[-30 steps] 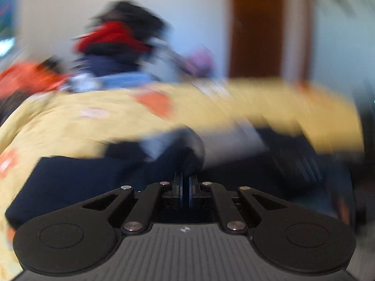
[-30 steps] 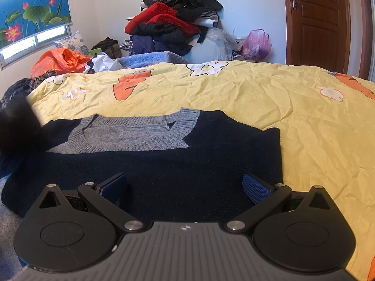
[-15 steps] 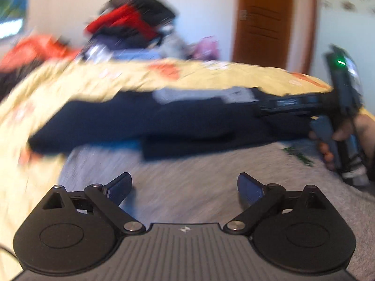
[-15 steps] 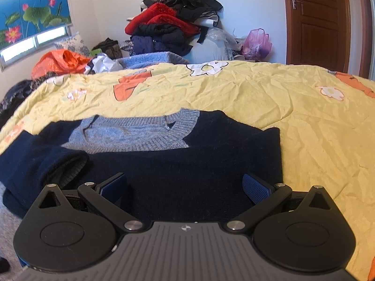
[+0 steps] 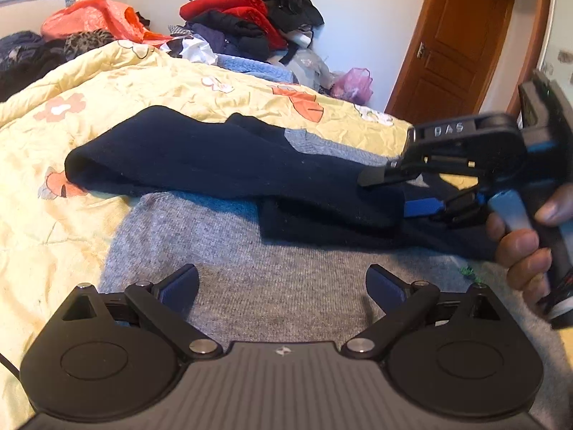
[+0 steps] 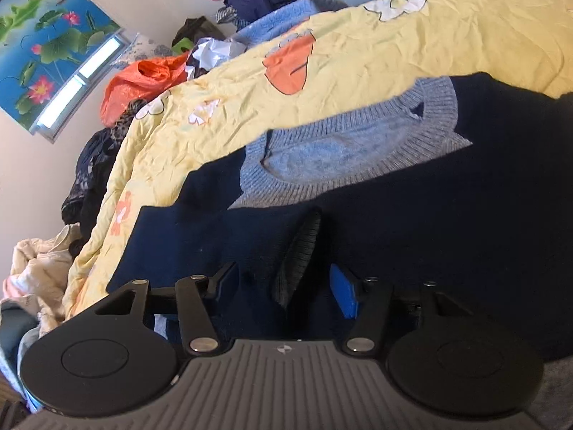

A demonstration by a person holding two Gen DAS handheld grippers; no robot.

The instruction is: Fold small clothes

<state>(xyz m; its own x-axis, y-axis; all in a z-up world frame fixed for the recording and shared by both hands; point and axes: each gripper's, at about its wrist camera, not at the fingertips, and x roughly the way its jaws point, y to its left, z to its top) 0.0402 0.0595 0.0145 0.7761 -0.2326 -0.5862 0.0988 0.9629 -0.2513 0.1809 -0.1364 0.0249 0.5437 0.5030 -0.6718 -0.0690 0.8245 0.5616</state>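
A small navy sweater (image 6: 447,222) with a grey collar (image 6: 351,154) lies flat on the yellow quilt (image 6: 358,53). Its navy sleeve (image 5: 215,157) is folded across the chest, above the grey lower body (image 5: 268,251). My left gripper (image 5: 283,283) hovers open over that grey part with nothing between its fingers. My right gripper (image 6: 284,286) is rolled to one side, and its jaws are closing around the sleeve's ribbed cuff (image 6: 297,261); the pads do not press on it. In the left wrist view the right gripper (image 5: 397,193) straddles the sleeve's end, held by a hand (image 5: 519,247).
A heap of red and black clothes (image 5: 250,18) and an orange bag (image 5: 93,18) sit beyond the bed's far edge. A wooden door (image 5: 454,46) stands at the back right. More clothes (image 6: 35,268) lie off the bed's left side.
My left gripper let go of the sleeve, opened wide and drew back; the sleeve now lies across the sweater. My right gripper rolled, moved onto the cuff, and its jaws narrowed.
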